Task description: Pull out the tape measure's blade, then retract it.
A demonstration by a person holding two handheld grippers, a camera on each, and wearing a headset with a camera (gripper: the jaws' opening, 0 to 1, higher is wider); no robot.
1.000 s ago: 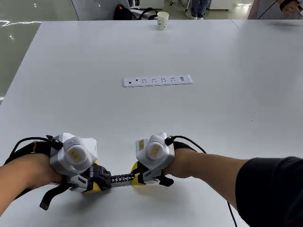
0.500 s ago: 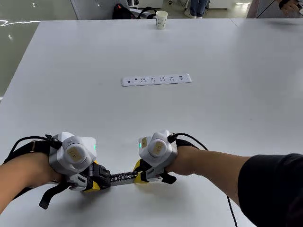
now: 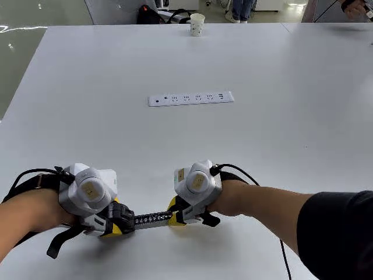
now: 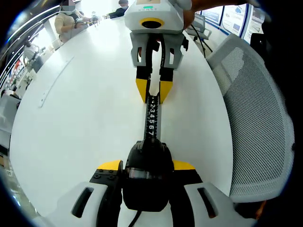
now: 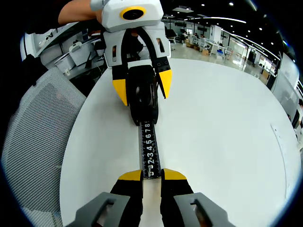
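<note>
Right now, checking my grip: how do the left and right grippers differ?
The left gripper clamps the black tape measure case; the right gripper pinches the blade at its end. The left gripper's jaws stand wide around the case; the right gripper's sit nearly together. Both have yellow tips and face each other.

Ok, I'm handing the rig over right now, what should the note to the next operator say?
Left gripper: shut on the tape measure case, low over the white table near its front edge.
Right gripper: shut on the blade at its tip.
Done: a short stretch of blade is out between the two.
Left: pull further if wanted, then let the blade retract.
</note>
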